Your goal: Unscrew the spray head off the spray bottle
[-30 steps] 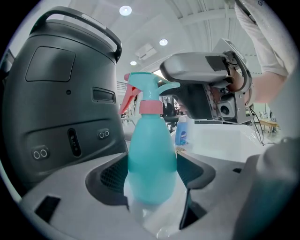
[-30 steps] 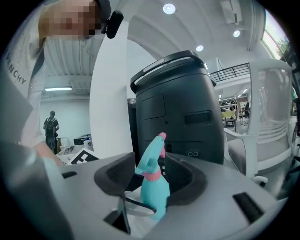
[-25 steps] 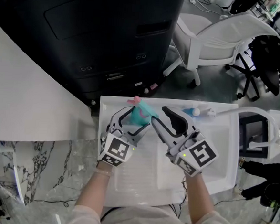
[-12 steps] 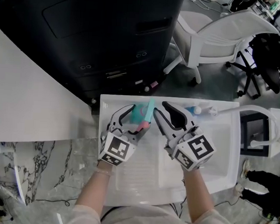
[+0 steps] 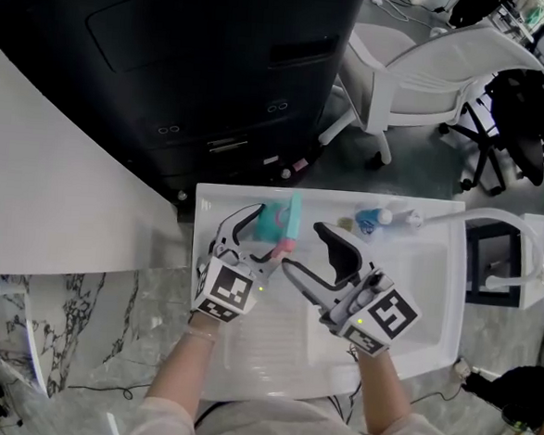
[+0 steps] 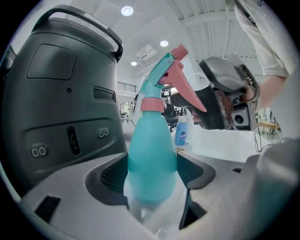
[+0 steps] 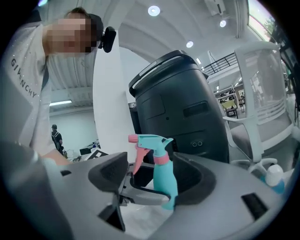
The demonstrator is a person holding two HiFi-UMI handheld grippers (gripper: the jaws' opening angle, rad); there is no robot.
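The teal spray bottle point(image 5: 270, 225) stands upright near the far edge of the white tray point(image 5: 424, 297). My left gripper point(image 5: 263, 232) is shut on its body point(image 6: 152, 154). Its teal spray head point(image 6: 161, 70) with the pink trigger point(image 6: 185, 91) sits on a pink collar point(image 6: 152, 104). My right gripper point(image 5: 303, 248) stands a little to the right of the bottle and nearer to me. Its jaws have just been opening and are wide apart with nothing between them. In the right gripper view the bottle point(image 7: 165, 180) shows beyond the open right gripper point(image 7: 153, 177).
A small bottle with a blue cap point(image 5: 379, 217) lies at the tray's far edge, to the right. A big black machine point(image 5: 217, 69) rises just behind the tray. A white chair point(image 5: 421, 74) and a black office chair point(image 5: 520, 118) stand beyond.
The right gripper has let go of the spray head, opened wide and drawn back toward me. The spray head has turned on the bottle. The left gripper has stayed put.
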